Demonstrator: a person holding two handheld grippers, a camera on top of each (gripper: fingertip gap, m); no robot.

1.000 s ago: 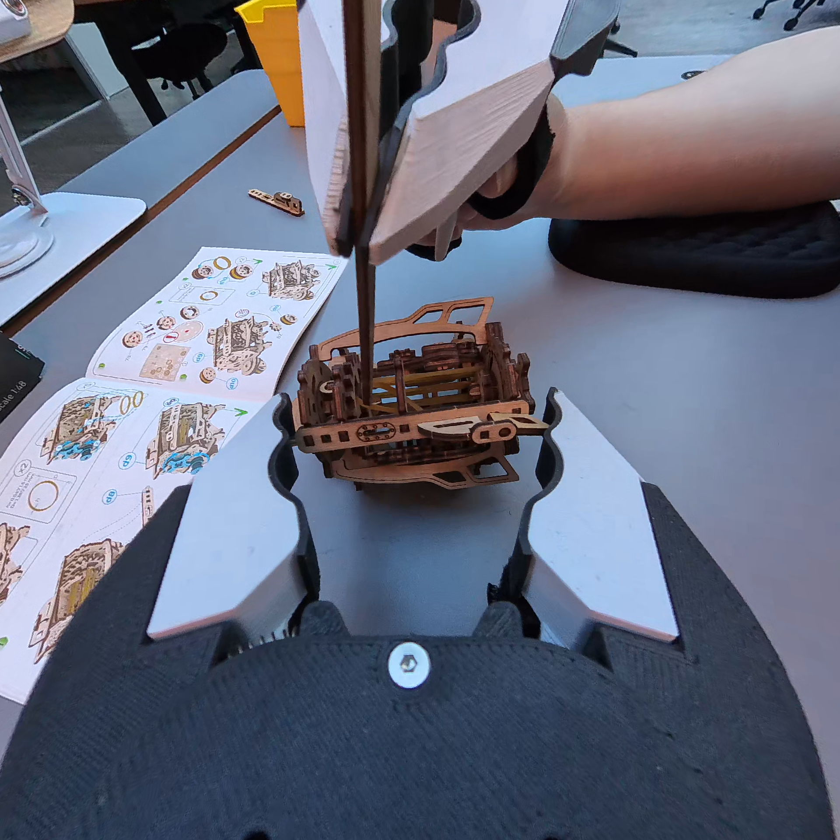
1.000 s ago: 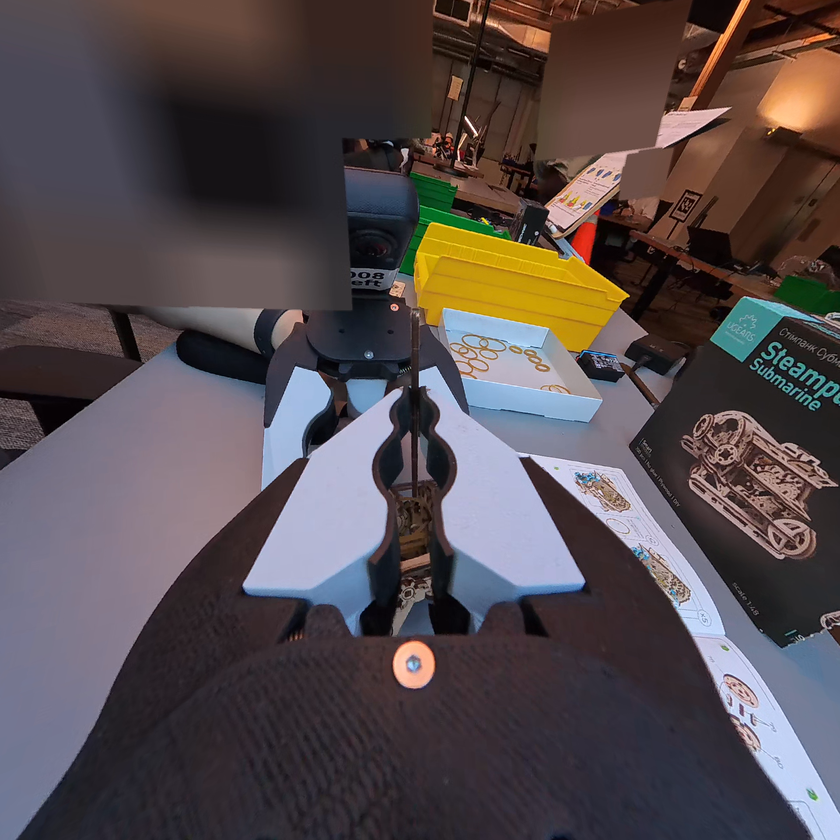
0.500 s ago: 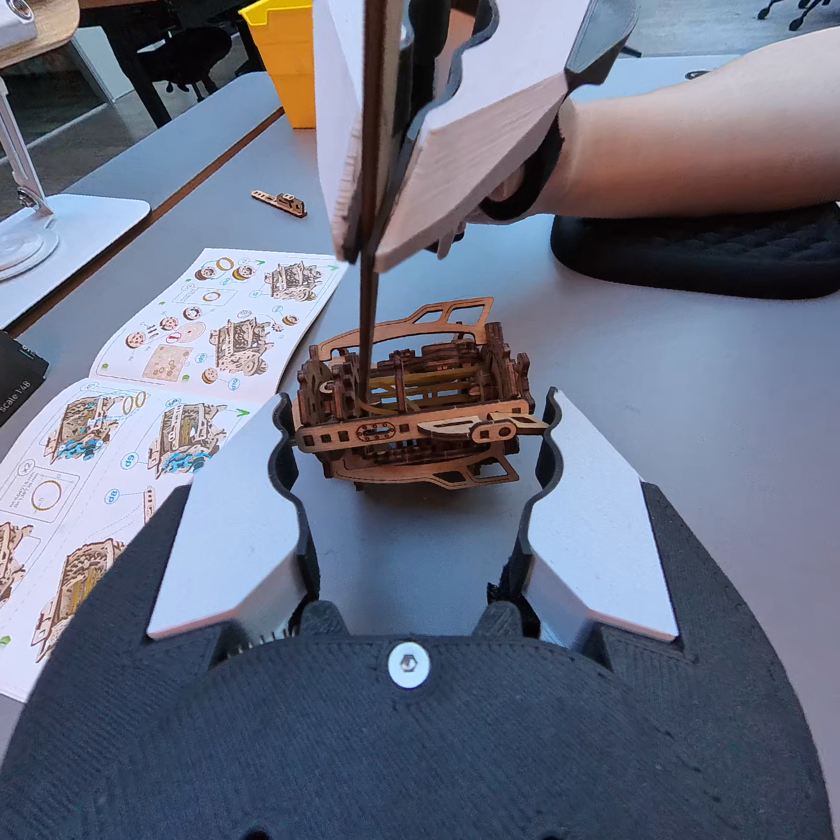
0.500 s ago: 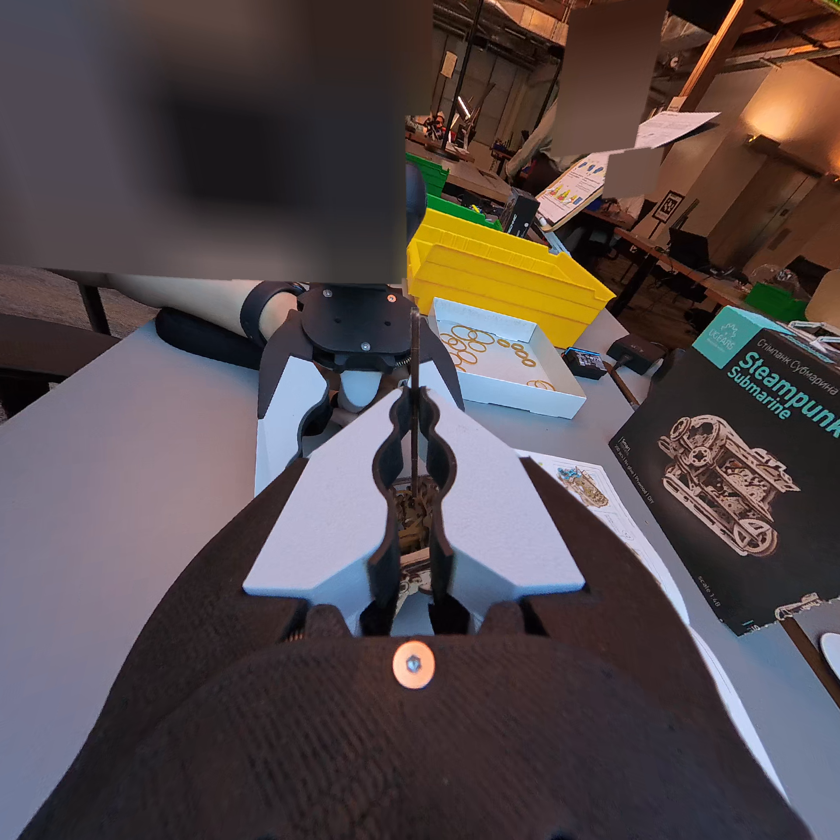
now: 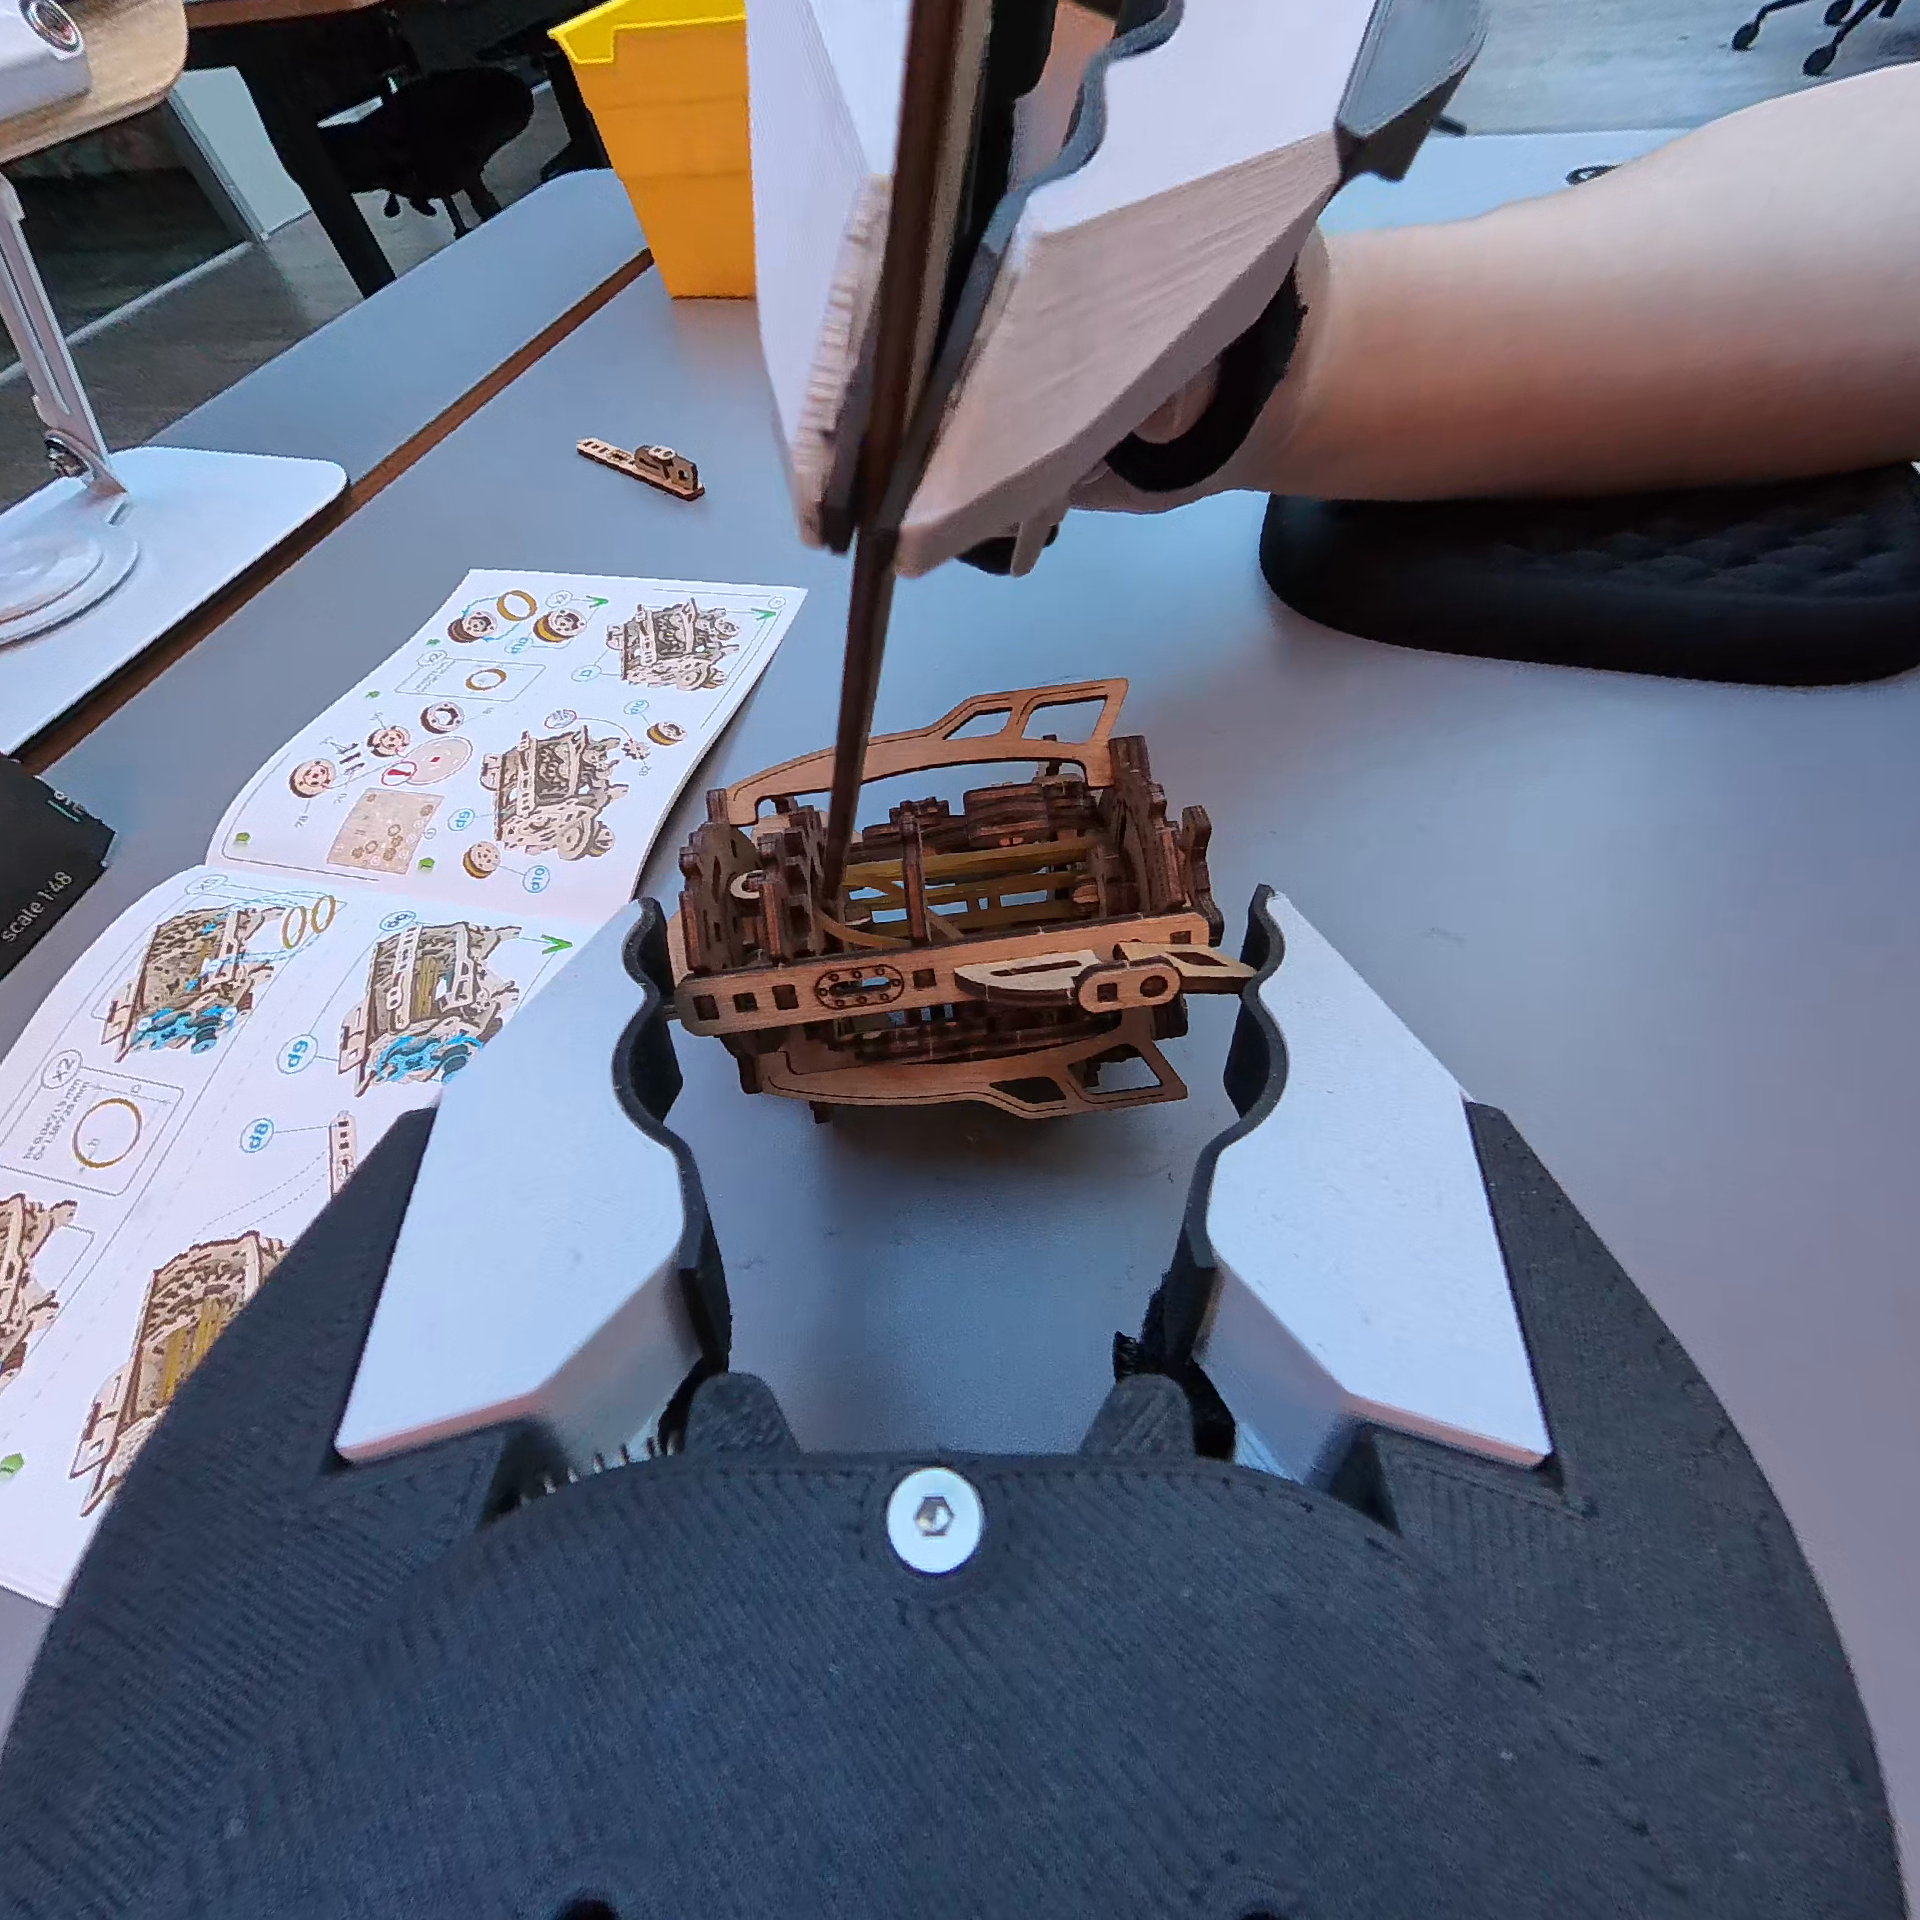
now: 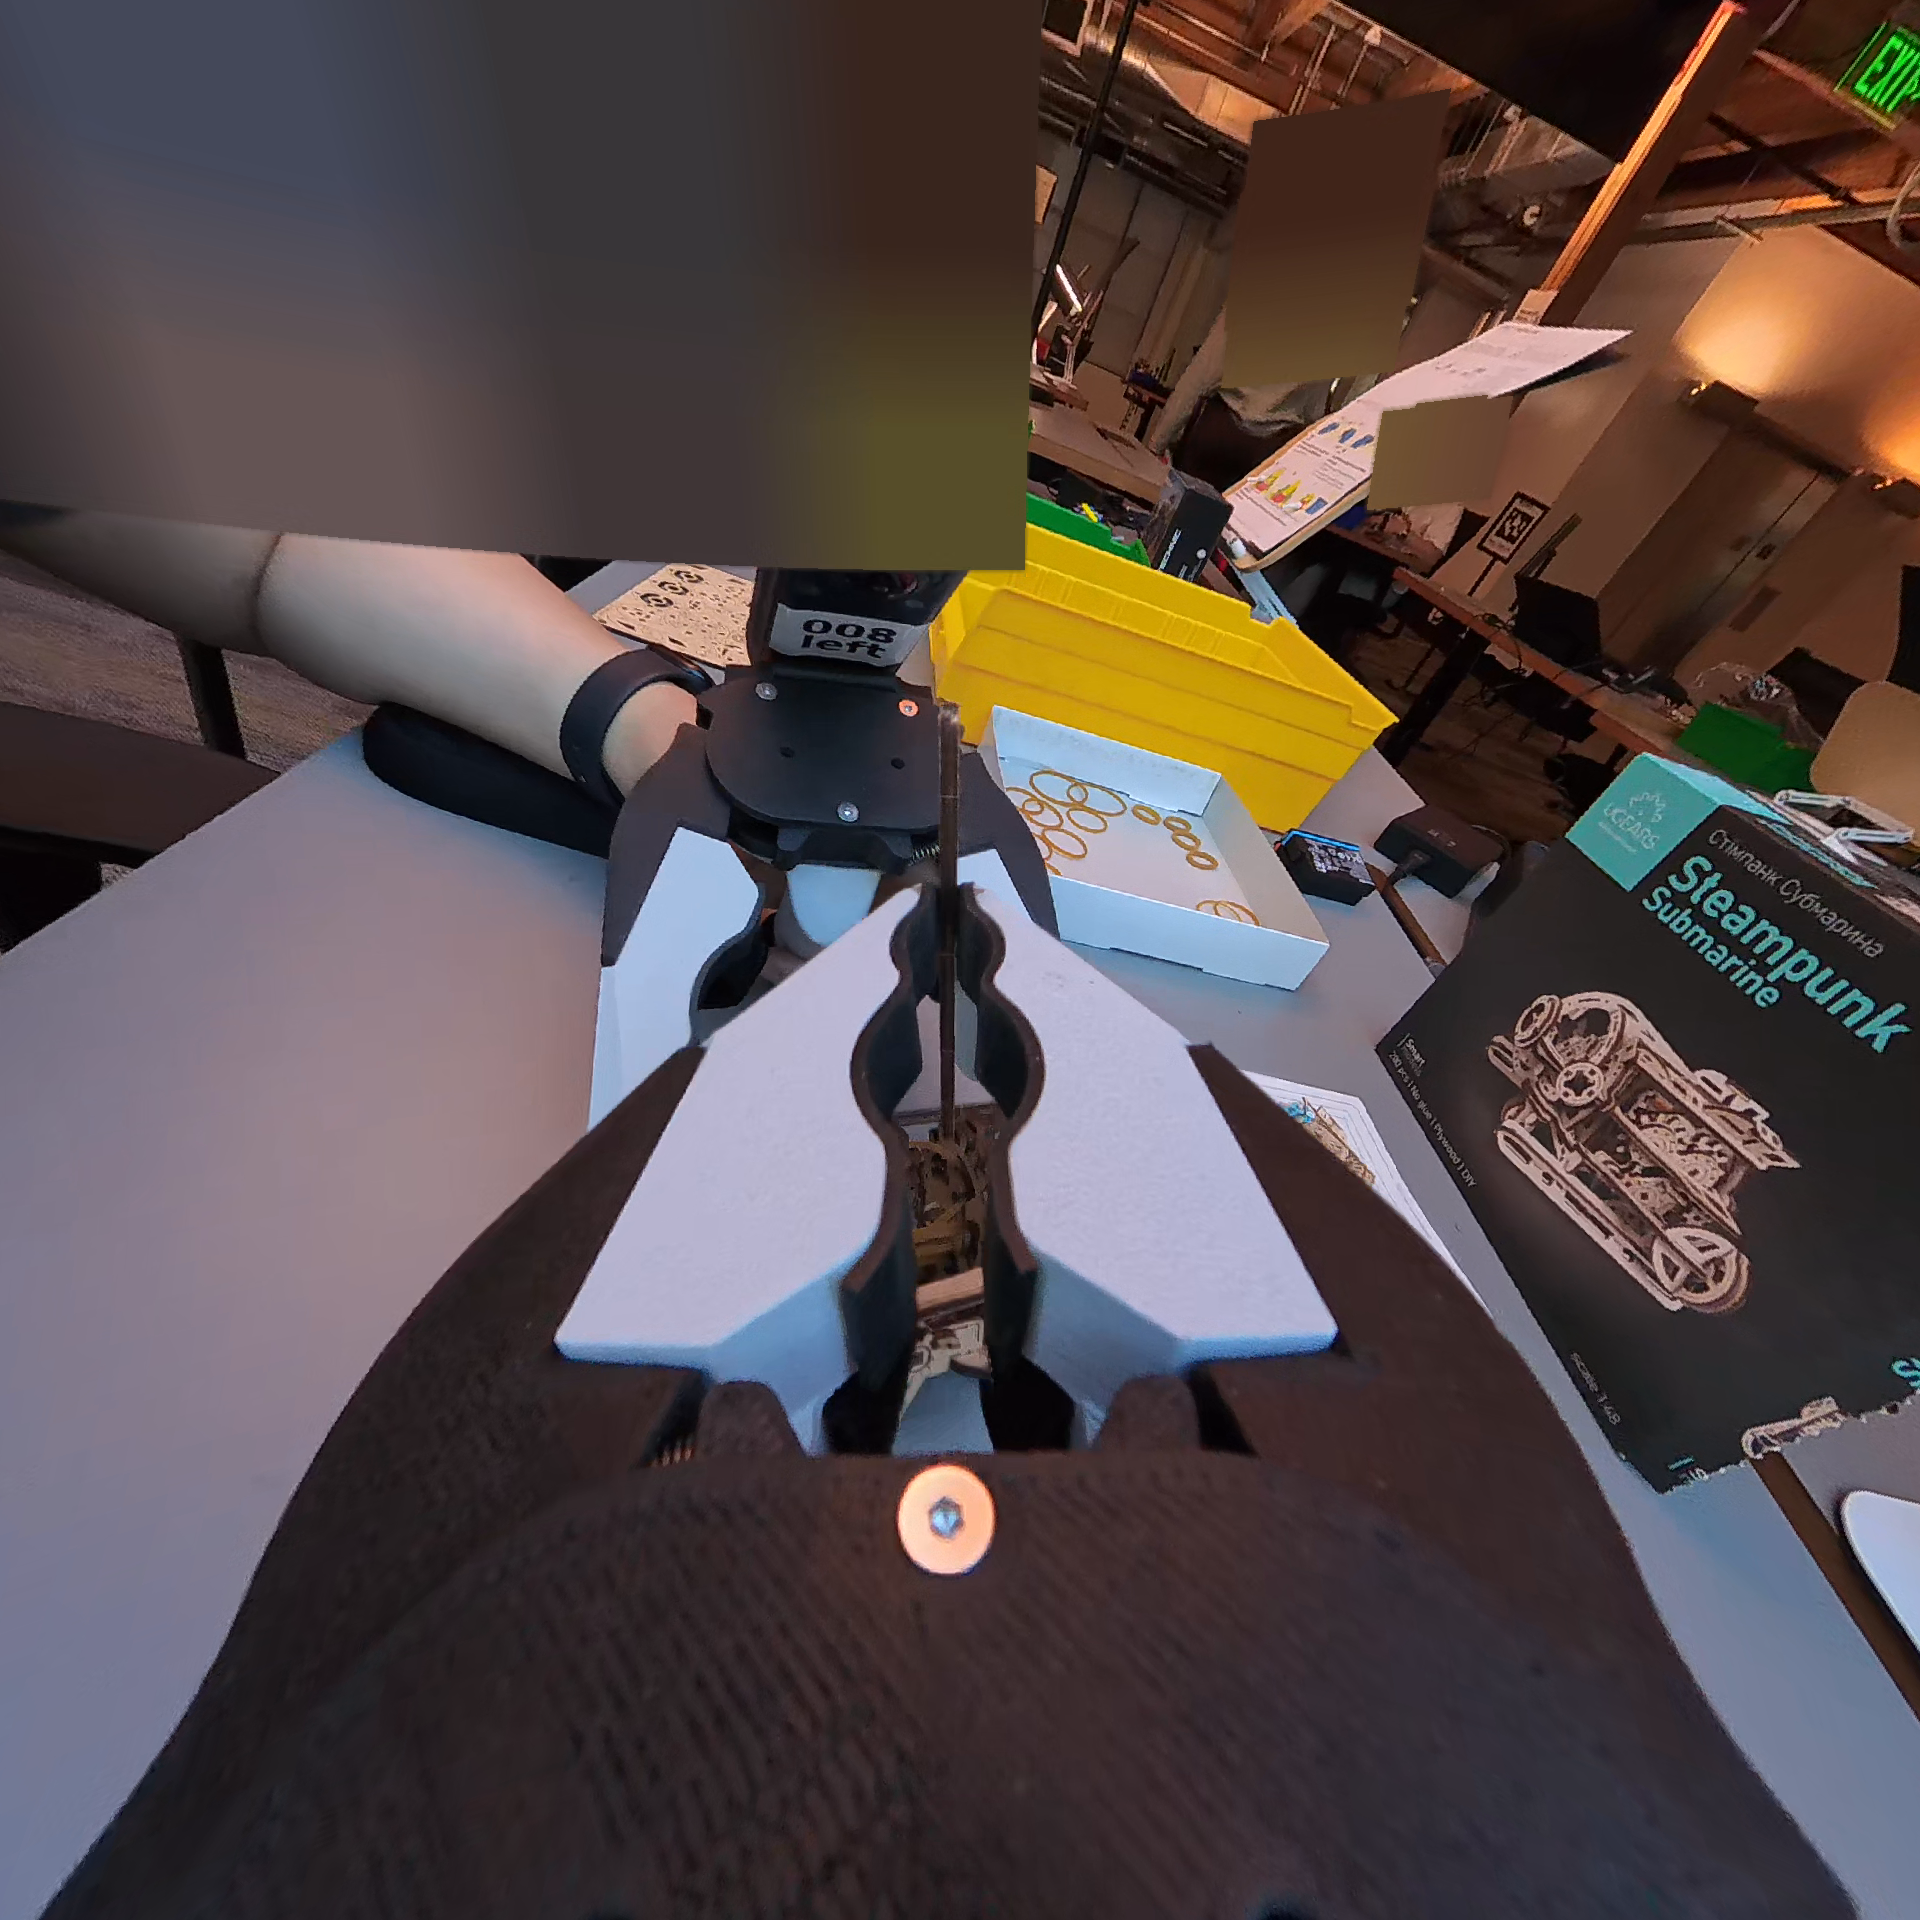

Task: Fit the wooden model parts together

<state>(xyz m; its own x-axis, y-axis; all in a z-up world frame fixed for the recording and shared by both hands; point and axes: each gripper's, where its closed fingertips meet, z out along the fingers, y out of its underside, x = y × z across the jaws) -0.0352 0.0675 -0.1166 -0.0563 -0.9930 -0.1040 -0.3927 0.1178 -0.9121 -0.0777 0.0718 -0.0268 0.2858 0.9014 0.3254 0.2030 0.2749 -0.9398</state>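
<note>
The wooden model [image 5: 935, 935], a brown laser-cut frame with gears and yellow rubber bands inside, stands on the grey table [image 5: 1507, 987]. My left gripper [image 5: 951, 925] is open. Its fingers flank the model's near side, close to both ends. My right gripper [image 5: 862, 540] comes down from above, shut on a thin dark wooden stick [image 5: 857, 707]. The stick's lower tip sits inside the model's left end, among the gears. In the right wrist view my right gripper [image 6: 945, 899] pinches the stick [image 6: 948, 790], and the model [image 6: 940, 1195] shows through the gap between the fingers.
An open instruction booklet [image 5: 416, 831] lies left of the model. A small loose wooden part [image 5: 644, 468] and a yellow bin [image 5: 686, 156] are behind it. A black wrist pad [image 5: 1610, 582] lies under the person's forearm. A white tray of rubber bands [image 6: 1143, 862] and the kit box [image 6: 1683, 1091] are also on the table. My right fingertips sit around 9 centimetres from my left ones.
My right gripper has shifted slightly up and to the right with the stick, whose tip stays in the model's left end. My left gripper and the model have not moved.
</note>
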